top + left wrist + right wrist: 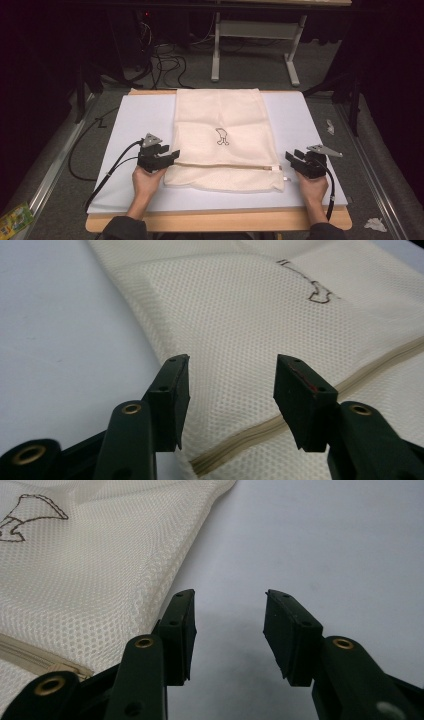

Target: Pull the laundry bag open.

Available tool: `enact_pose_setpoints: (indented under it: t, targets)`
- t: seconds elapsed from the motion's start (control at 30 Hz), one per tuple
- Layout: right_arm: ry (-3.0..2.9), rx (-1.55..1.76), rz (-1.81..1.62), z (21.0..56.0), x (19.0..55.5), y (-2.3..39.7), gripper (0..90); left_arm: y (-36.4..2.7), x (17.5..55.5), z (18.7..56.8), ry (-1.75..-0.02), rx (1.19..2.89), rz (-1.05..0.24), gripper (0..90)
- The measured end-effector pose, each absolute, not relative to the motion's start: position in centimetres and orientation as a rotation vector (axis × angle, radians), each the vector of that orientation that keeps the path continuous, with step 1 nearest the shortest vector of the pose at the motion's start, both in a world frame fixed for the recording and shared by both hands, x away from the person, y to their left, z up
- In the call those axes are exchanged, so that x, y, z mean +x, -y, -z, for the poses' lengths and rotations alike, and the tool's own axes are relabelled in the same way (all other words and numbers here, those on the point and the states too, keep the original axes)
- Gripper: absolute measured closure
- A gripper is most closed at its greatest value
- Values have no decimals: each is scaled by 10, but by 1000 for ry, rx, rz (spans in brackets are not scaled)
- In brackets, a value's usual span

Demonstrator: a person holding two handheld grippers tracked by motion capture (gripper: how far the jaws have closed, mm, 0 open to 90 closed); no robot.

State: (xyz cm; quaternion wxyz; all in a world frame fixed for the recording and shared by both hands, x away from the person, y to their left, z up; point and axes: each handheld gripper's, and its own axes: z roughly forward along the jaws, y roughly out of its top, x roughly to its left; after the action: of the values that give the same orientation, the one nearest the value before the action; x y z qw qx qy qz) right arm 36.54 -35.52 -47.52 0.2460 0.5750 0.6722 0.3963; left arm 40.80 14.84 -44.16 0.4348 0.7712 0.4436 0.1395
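On the desk [130,120] | left hand-held gripper [172,155] jaws wide over mesh bag [222,125] zipper [225,166] | right hand-held gripper [292,159] wide, beside bag | no readable writing, just a small doodle [221,136]

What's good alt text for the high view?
A cream mesh bag lies flat on a white board, zipper running across near its front edge. A person's hands hold an open tool at each end of the zipper: left tool at the bag's left edge, right tool just off its right edge, nothing gripped.
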Motion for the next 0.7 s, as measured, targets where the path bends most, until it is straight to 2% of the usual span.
enact_pose_setpoints:
  t: [0.33, 0.7]
  targets:
    - [-1831, 1566, -1075, 477, 365, 355, 574, -124, 401, 430, -1033, 1934, -276, 483]
    - [-1832, 1535, -1051, 477, 364, 352, 577, -70, 399, 416, -927, 1993, -207, 498]
